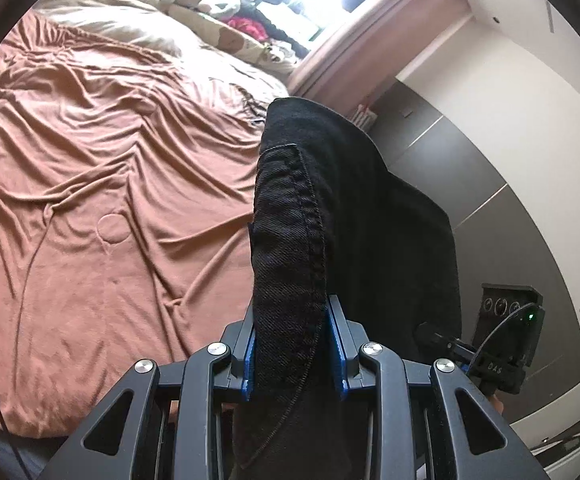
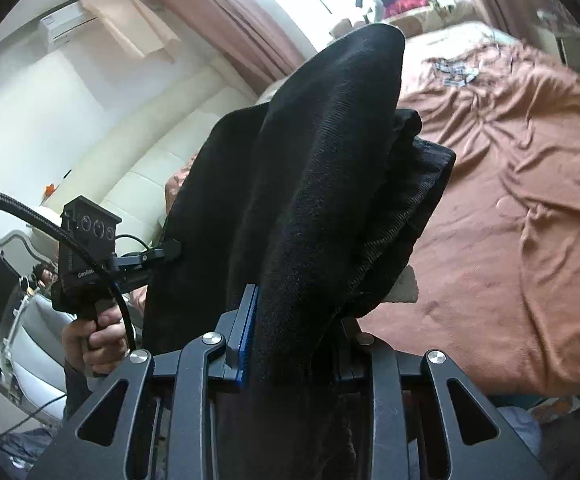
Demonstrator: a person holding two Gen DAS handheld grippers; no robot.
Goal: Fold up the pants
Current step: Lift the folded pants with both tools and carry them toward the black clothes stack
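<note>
Pants [image 1: 290, 240], black, hang bunched in the air above the bed [image 1: 90, 200], clamped in both the left tongs [image 1: 293, 344] and the right tongs [image 2: 290, 340], so no neat fold shows yet and laying them flat seems still ahead.

A bed [image 1: 90, 184] fills the scene, spread with a rust-brown sheet [image 2: 509, 184] that lies wrinkled in long folds, with a small round puckered mark [image 1: 112, 229] near the middle. At the far end, below the bright window, a pale pillow [image 1: 130, 28] rests on the sheet, and beside it sits a heap of clothes and soft things [image 1: 246, 20]. A small patterned patch [image 2: 455, 70] lies farther up the sheet; what it is cannot be told.
</note>
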